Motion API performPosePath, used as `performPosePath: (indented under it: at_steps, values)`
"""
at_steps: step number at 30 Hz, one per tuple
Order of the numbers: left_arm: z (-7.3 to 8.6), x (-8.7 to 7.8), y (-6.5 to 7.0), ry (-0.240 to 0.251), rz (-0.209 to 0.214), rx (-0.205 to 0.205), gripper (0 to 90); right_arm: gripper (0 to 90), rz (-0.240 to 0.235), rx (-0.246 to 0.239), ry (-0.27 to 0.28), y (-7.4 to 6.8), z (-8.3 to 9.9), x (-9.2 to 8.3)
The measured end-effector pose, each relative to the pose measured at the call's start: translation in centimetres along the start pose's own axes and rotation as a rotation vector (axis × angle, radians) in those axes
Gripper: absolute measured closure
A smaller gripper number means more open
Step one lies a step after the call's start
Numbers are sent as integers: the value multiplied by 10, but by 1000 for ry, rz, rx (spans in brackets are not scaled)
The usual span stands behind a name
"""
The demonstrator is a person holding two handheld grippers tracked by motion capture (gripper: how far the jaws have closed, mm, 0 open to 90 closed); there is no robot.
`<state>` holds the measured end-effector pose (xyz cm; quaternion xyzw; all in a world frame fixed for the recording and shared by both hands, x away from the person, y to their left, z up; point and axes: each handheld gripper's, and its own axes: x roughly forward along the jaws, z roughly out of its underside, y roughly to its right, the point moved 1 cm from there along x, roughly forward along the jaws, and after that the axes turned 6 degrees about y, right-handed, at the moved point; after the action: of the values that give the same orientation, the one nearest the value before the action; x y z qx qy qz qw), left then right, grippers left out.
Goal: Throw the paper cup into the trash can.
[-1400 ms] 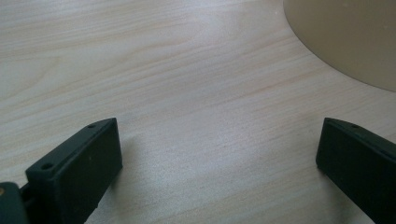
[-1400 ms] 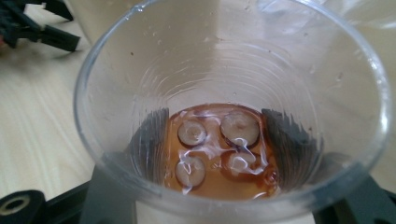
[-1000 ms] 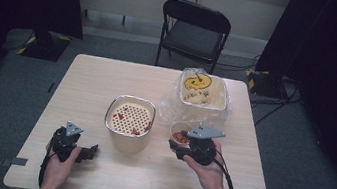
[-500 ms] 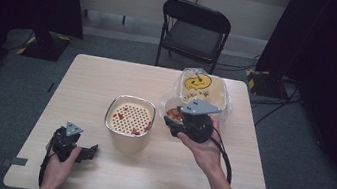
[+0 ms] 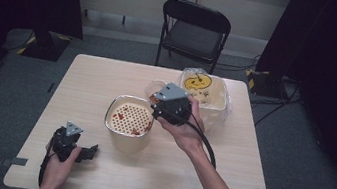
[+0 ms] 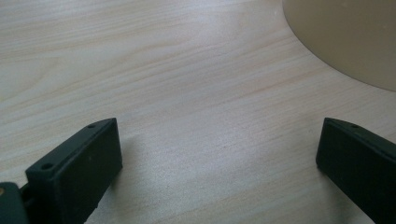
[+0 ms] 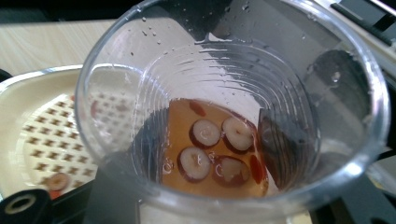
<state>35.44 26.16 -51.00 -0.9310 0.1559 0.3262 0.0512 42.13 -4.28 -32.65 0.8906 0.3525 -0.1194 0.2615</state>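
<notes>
A clear plastic cup [image 7: 229, 116], holding amber liquid and sliced red dates, is clamped between the black jaws of the right gripper [image 5: 168, 108]; the jaws have just been closing a little further on its wall, and their dark pads are seen through the plastic on either side. The cup is held above the table, its mouth turned toward the gripper's camera and its long axis running away from the gripper. Just beyond and below the cup, to the left in the right gripper view, lies a cream bowl fitted with a perforated strainer insert [image 5: 130, 119], a few red pieces resting on the holes. The coming move is judged to turn on this relation: the strainer sits under and just ahead of the cup's rim, so a tilt forward would send the contents onto it. The right hand is much the nearer. Farther off, a clear bag with a yellow smiley face [image 5: 202, 92] stands behind the gripper. The left gripper [image 5: 78, 149] rests on the pale wooden table [image 6: 187, 93], jaws apart and holding nothing.
</notes>
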Motion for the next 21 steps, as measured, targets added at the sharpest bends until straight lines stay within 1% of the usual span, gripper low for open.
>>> performPosePath:
  at_steps: [1,2,3,4,5,6,7,8,10,11,13,15,16,18,19,20,21]
  values:
    - [0,0,0,0,0,0,0,460,0,0,0,0,0,0]
    - [0,0,0,0,0,2,0,462,13,-33,-18,-1,-2,5]
    - [0,0,0,0,0,2,0,463,16,-47,-26,-2,-2,8]
    - [0,0,0,0,-1,3,0,463,27,-72,-32,-2,-3,10]
    - [0,0,0,0,1,2,0,463,27,-72,-32,-2,-3,10]
    - [0,0,0,-1,0,2,0,463,43,-110,-49,-3,-3,15]
    - [0,0,0,-1,1,2,0,463,43,-110,-49,-3,-3,15]
    - [0,0,0,-1,2,2,0,465,56,-122,-52,-3,-3,17]
    - [0,0,0,-1,2,2,0,466,89,-172,-65,-3,-5,23]
    - [0,0,0,-1,2,2,0,466,89,-172,-65,-3,-5,23]
    - [0,0,0,-1,2,2,0,467,109,-221,-83,-6,-6,28]
    - [0,0,0,-1,1,2,0,467,114,-258,-99,-8,-7,33]
    - [0,0,0,0,1,2,0,467,127,-289,-113,-10,-7,35]
    - [0,0,0,0,3,-1,0,469,163,-384,-149,-16,-7,42]
    - [0,0,0,0,2,2,0,469,163,-384,-149,-16,-7,42]
    - [0,0,0,0,2,2,0,469,160,-410,-156,-17,-7,44]
    - [0,0,0,0,2,2,0,470,152,-421,-162,-18,-7,47]
